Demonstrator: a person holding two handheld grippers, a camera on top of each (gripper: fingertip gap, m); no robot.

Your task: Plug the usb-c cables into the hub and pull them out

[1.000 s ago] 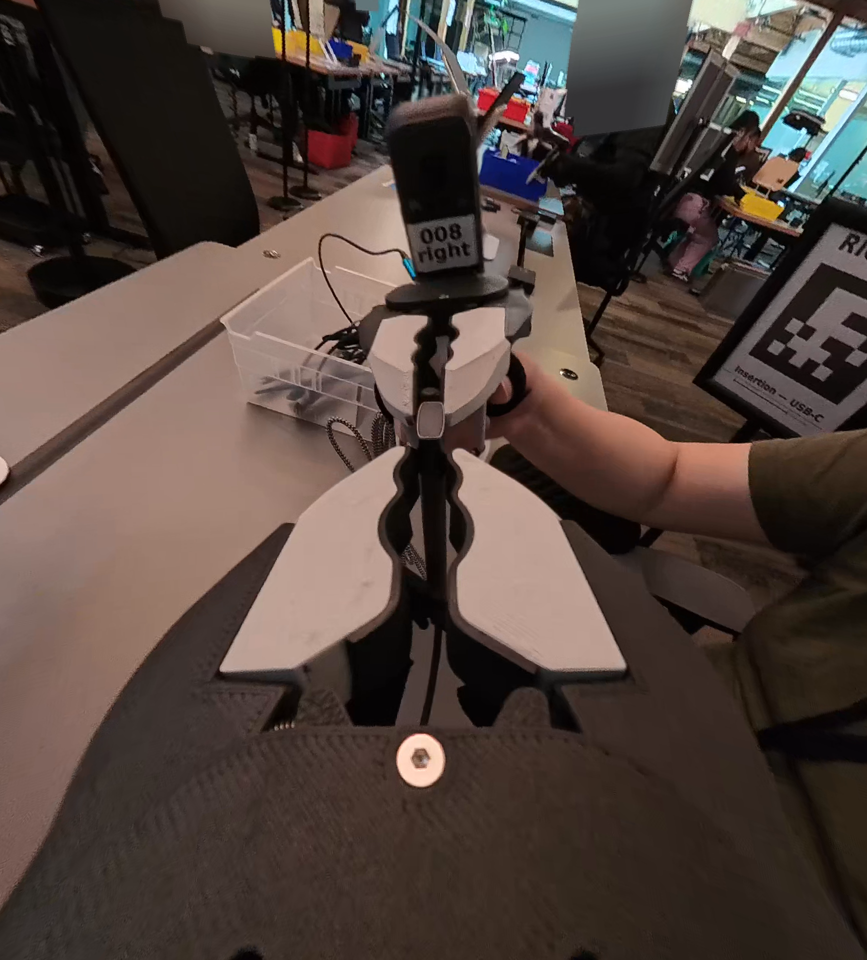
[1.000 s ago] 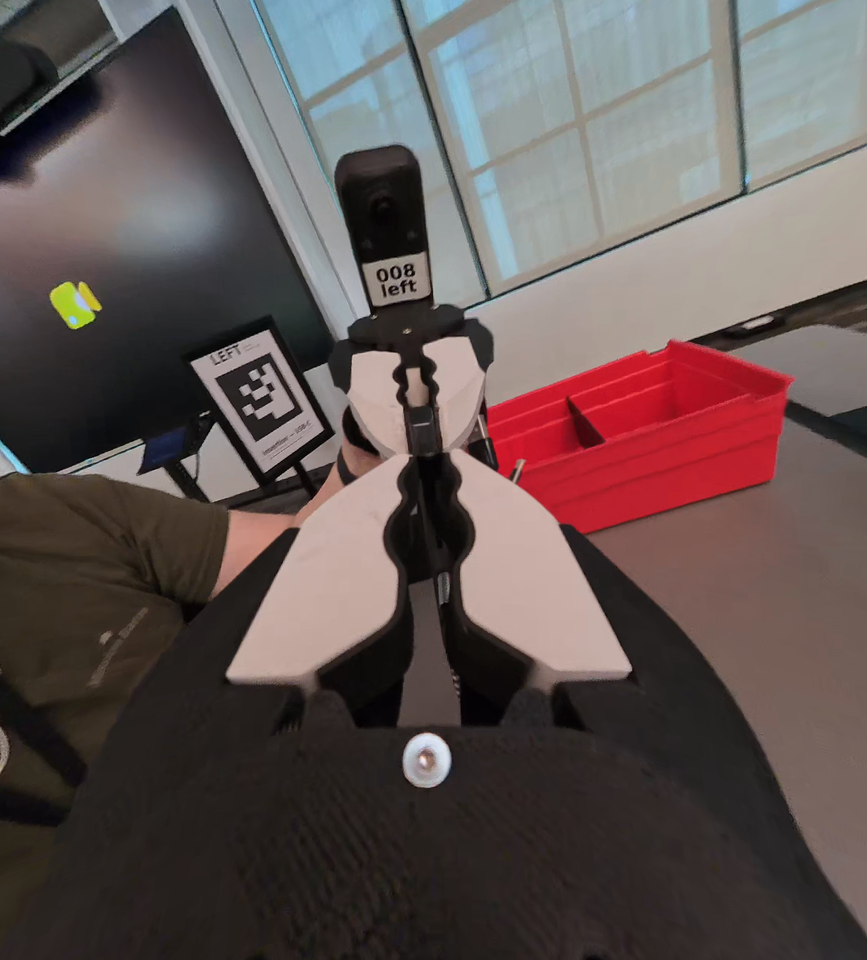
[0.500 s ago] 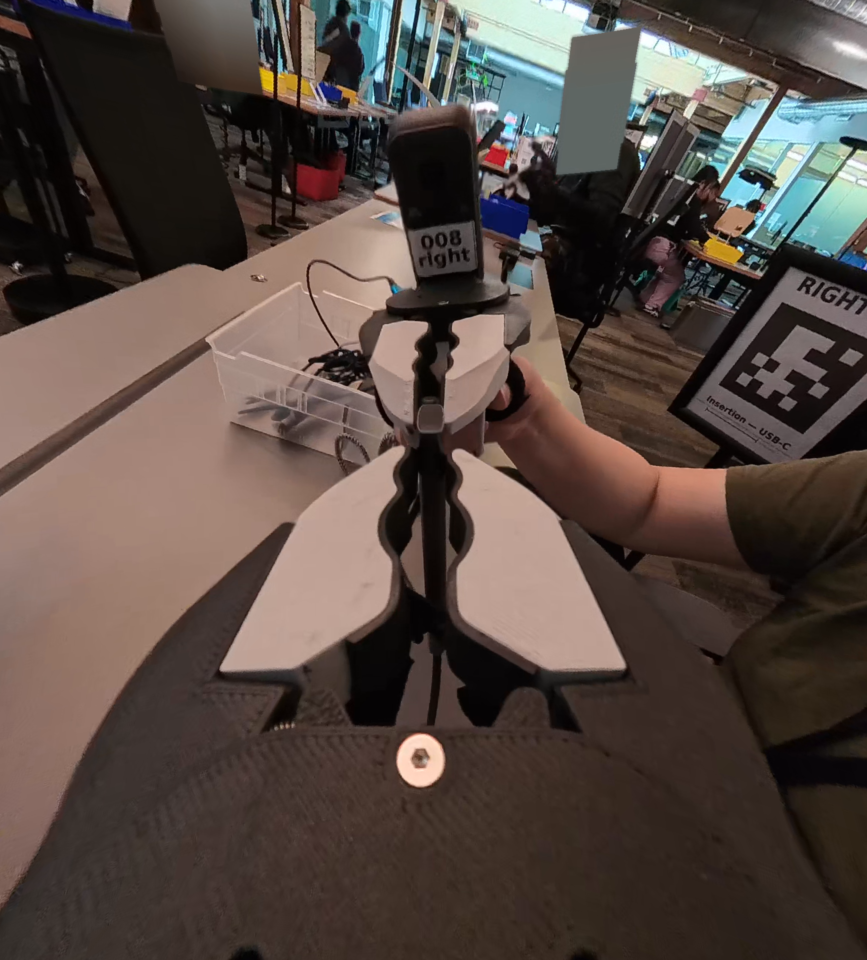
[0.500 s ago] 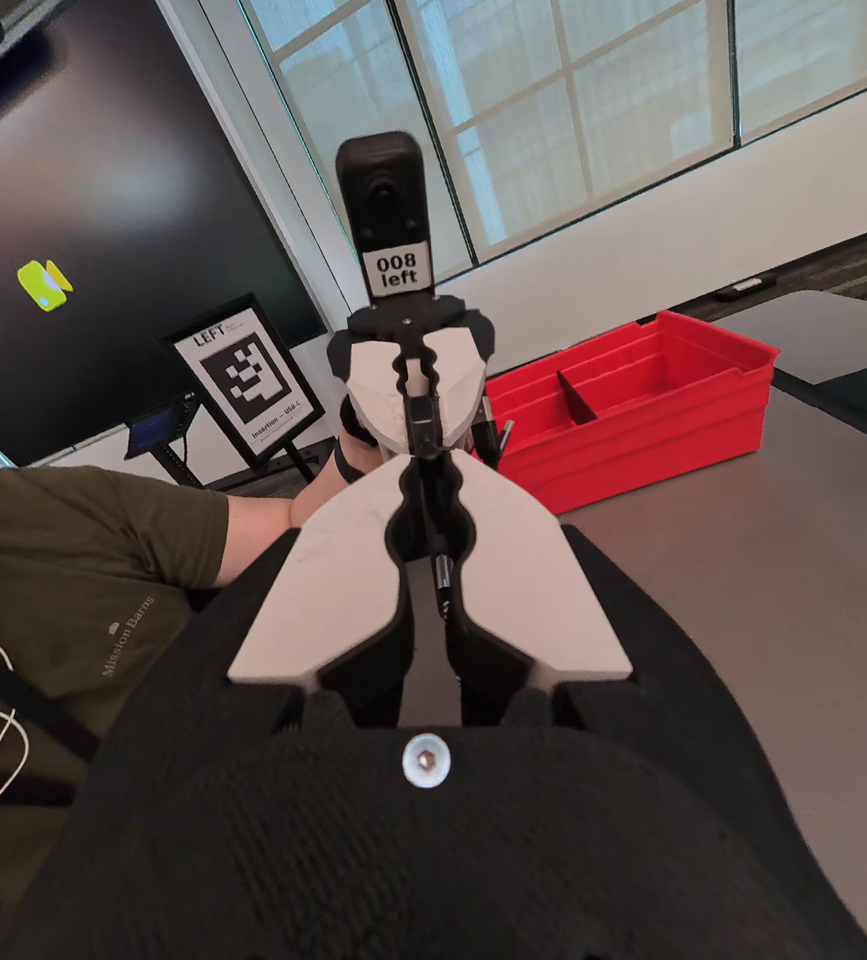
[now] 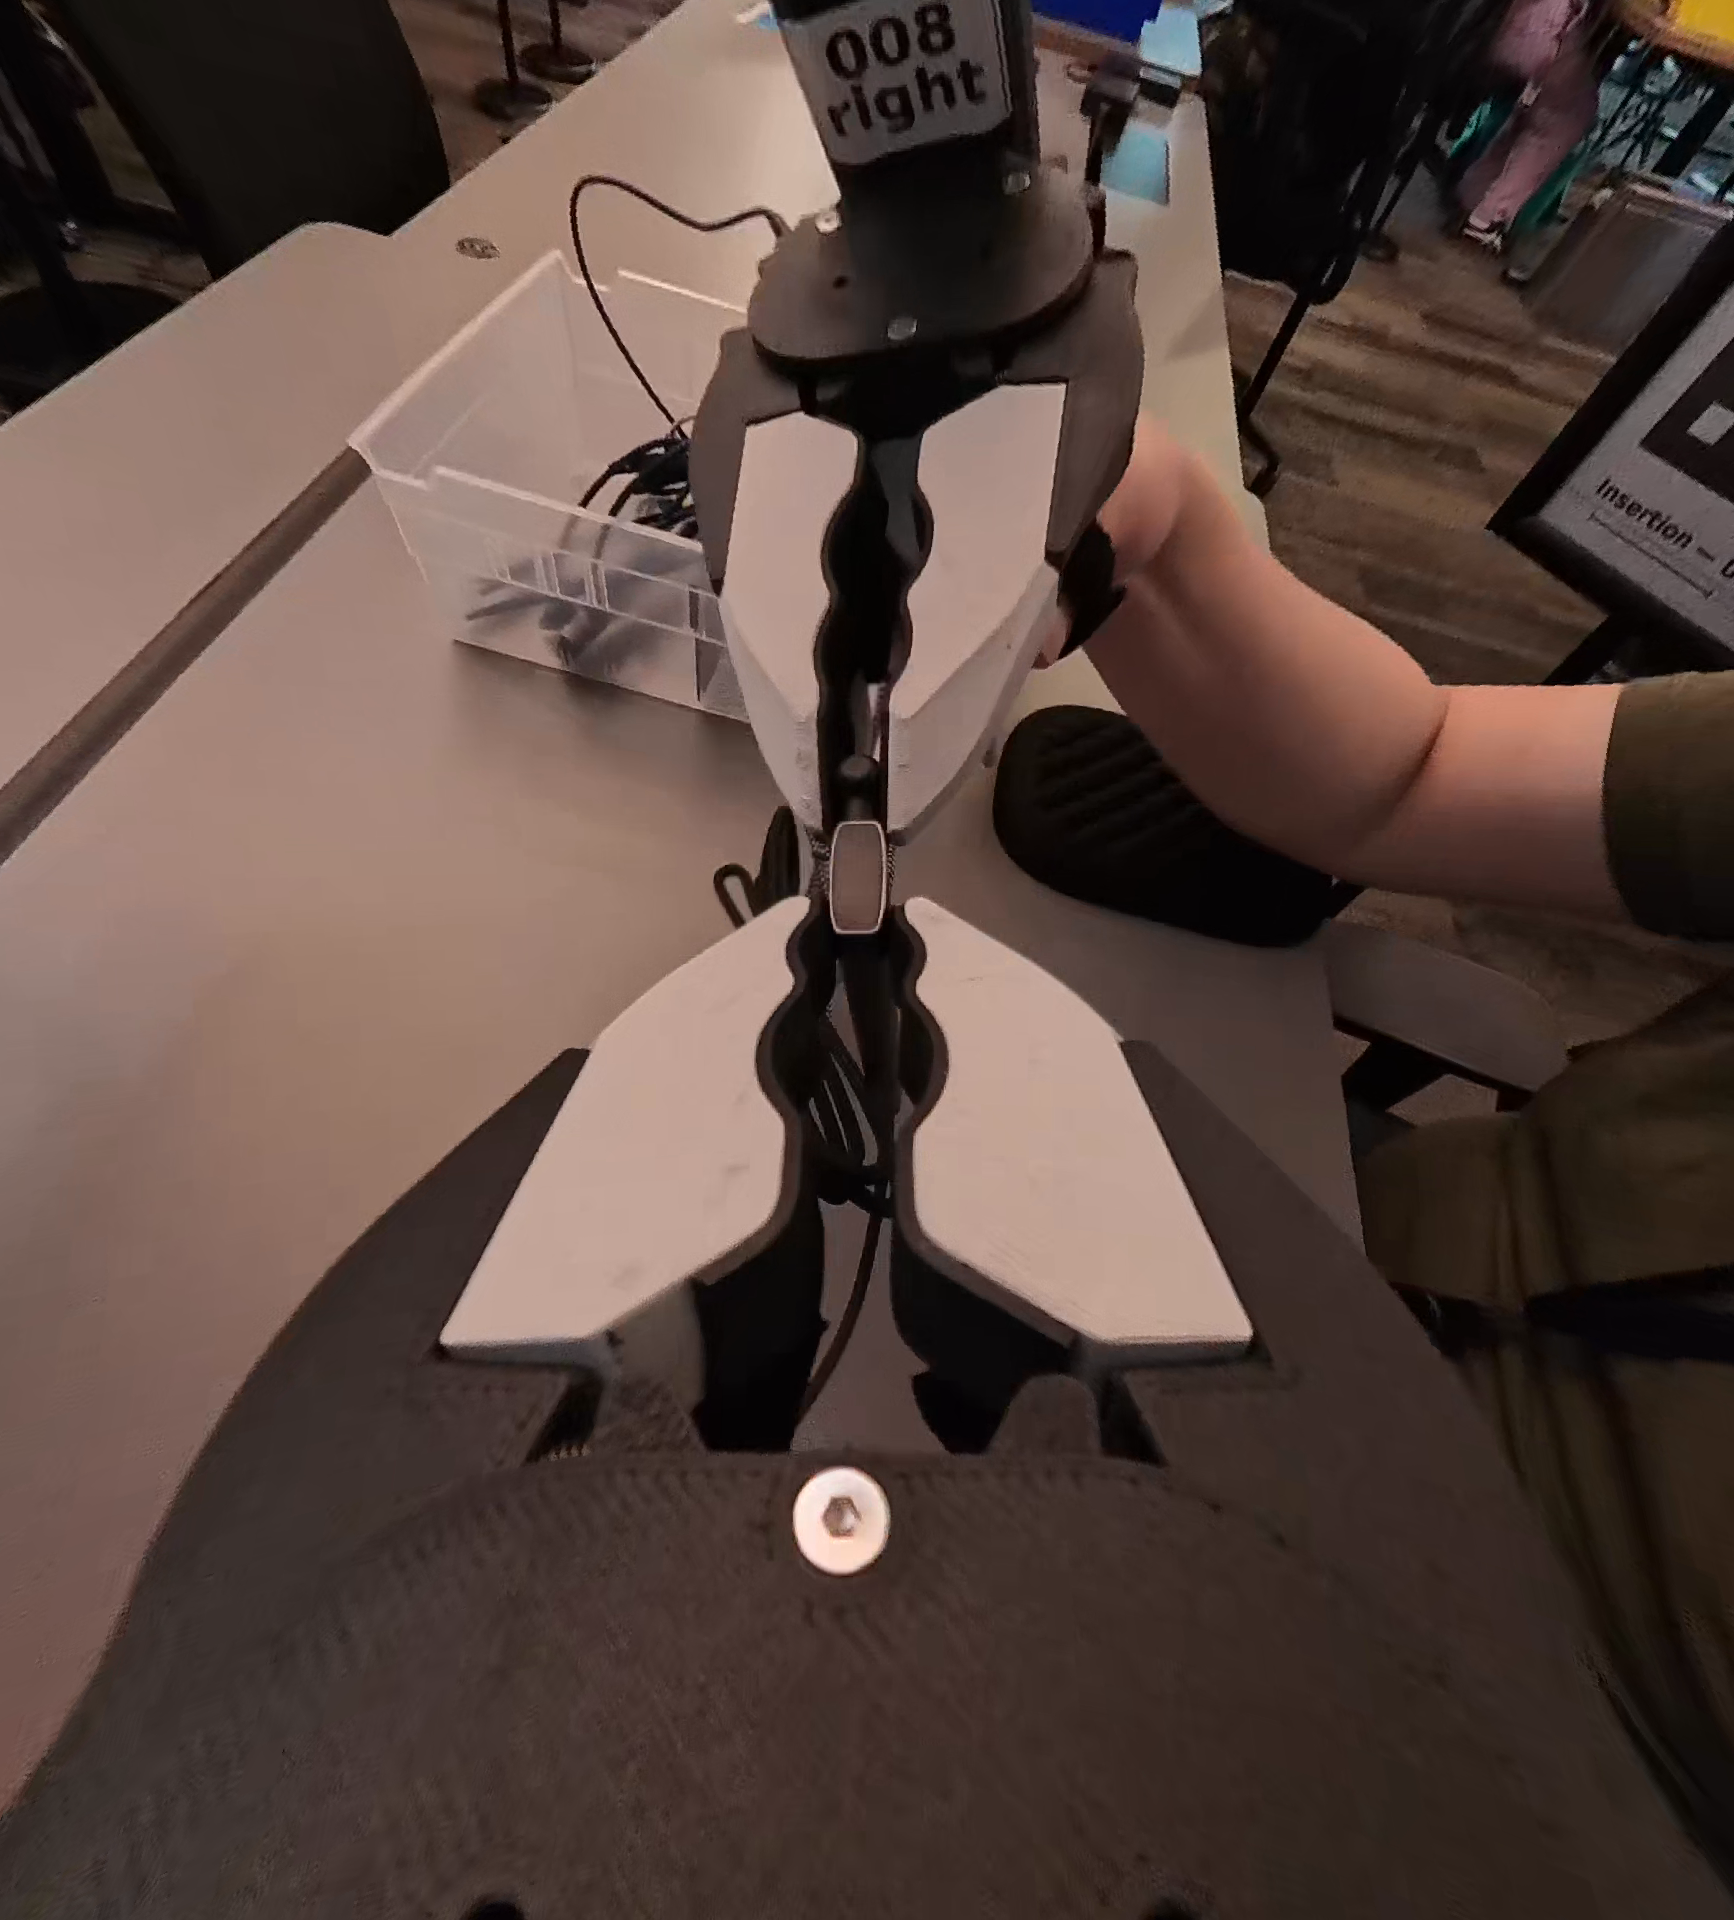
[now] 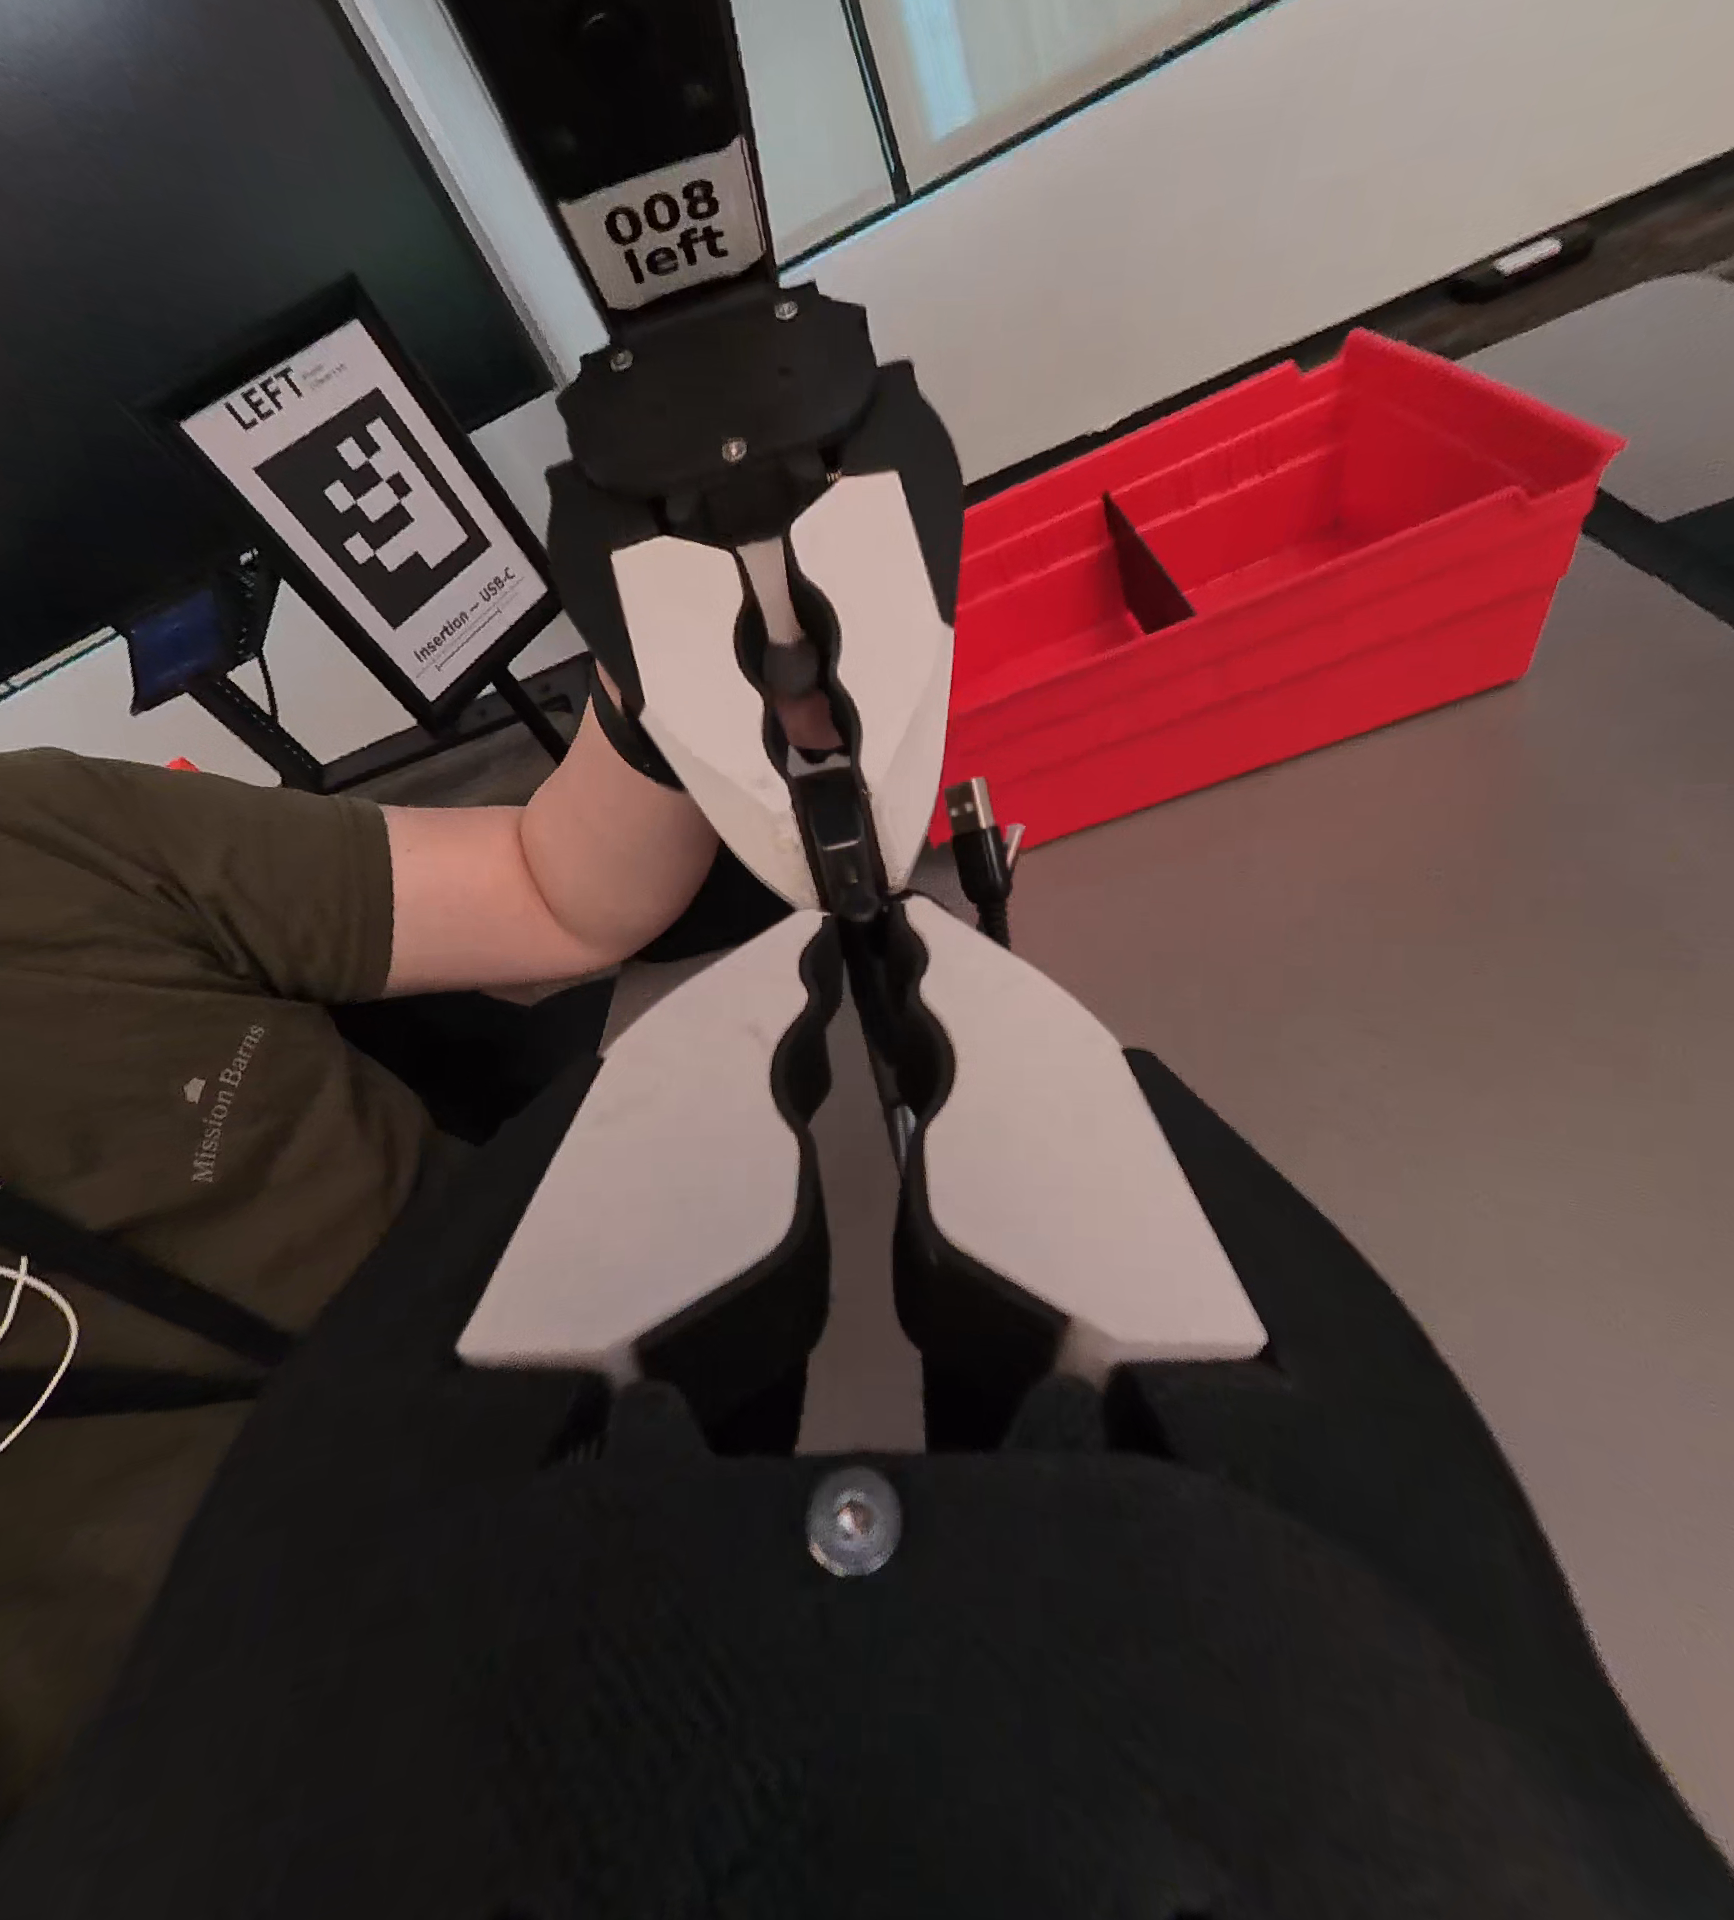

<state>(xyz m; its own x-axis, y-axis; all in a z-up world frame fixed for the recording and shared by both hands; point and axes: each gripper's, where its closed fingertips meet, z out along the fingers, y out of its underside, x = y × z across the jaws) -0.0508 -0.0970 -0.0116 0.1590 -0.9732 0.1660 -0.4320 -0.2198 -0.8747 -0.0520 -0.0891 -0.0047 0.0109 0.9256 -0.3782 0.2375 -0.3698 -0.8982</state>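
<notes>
My two grippers meet tip to tip above the grey table (image 5: 271, 935). My left gripper (image 5: 855, 912) is shut on a small dark hub; its silver-rimmed end (image 5: 855, 873) sticks out past the fingertips. In the right wrist view the hub (image 6: 837, 831) shows as a dark block between the left gripper's (image 6: 847, 883) white fingers. My right gripper (image 6: 858, 923) is shut on a thin black usb-c cable (image 6: 884, 1049), and its front end touches the hub. How deep the plug sits is hidden. The right gripper (image 5: 847, 821) faces me in the left wrist view.
A clear plastic bin (image 5: 551, 499) with black cables stands behind the right gripper. A red divided bin (image 6: 1310, 582) stands behind the left gripper, with a loose USB-A plug (image 6: 977, 821) hanging near it. Marker signs (image 5: 1725, 416) (image 6: 364, 520) and a black armrest (image 5: 1133, 821) stand beside the table. Both grippers' tips are close together, under 4 cm apart.
Both grippers have moved toward each other and tilted down toward the table. The gap between their tips has closed, and the cable end now touches the hub.
</notes>
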